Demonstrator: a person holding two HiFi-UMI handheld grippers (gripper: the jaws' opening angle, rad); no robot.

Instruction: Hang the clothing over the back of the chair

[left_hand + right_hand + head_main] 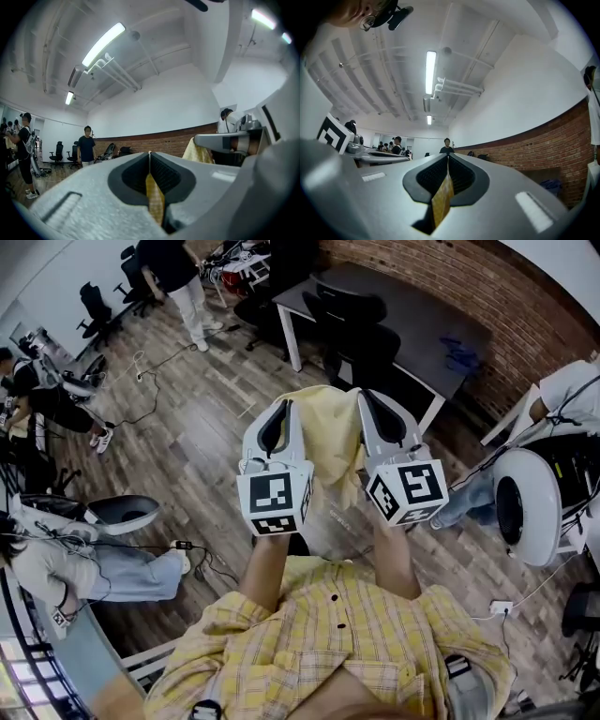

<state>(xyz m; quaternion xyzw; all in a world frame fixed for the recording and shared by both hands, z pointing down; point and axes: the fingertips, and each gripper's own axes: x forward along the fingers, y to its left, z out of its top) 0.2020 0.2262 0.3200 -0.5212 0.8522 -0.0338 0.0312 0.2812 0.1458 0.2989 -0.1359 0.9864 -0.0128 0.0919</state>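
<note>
Yellow garment held at frame centre
Forearms extended (side by side); left gripper and right gripper each pinch its fabric.

The floor was grey-brown wood-look planking, with black cables trailing across it. A red brick wall ran along the top right. A dark-topped desk on white legs stood against it, with black chairs drawn up at its near edge. More black office chairs stood far off at the upper left. Above the brick, the upper wall was plain white. The white ceiling carried 2 lit tube lights in a row, with white pipes beside them.
</note>
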